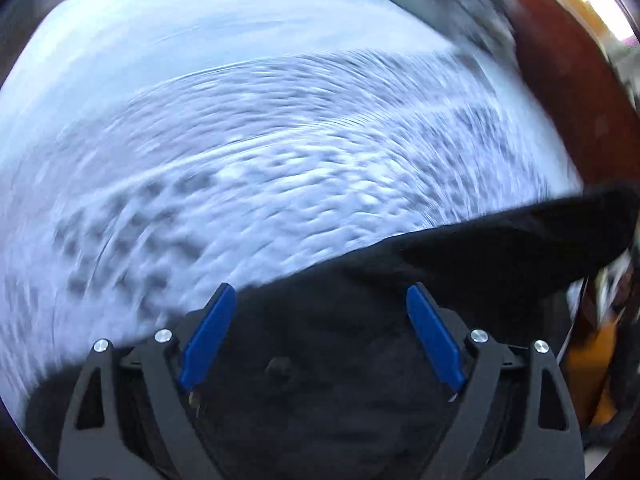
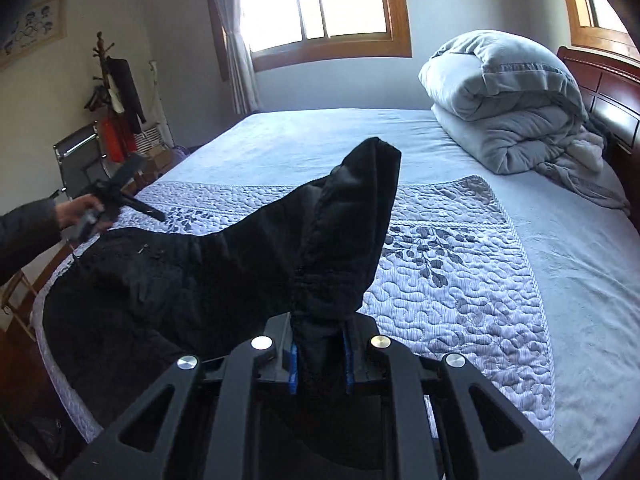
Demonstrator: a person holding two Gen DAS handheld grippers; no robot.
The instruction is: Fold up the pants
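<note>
Black pants (image 2: 200,276) lie on a quilted blue-white bedspread (image 2: 452,280). My right gripper (image 2: 320,354) is shut on a bunched part of the pants and holds it lifted, with a flap (image 2: 360,200) standing up above the fingers. My left gripper (image 1: 320,308) is open, its blue pads (image 1: 208,332) spread over black pants fabric (image 1: 360,360); nothing is between them. That view is blurred by motion. The left gripper also shows in the right wrist view (image 2: 116,196), held in a hand at the pants' far left end.
A folded grey duvet (image 2: 508,104) lies at the head of the bed by a dark wooden headboard (image 2: 600,92). A coat rack (image 2: 116,92) and a chair (image 2: 80,152) stand left of the bed. Windows (image 2: 316,4) are behind.
</note>
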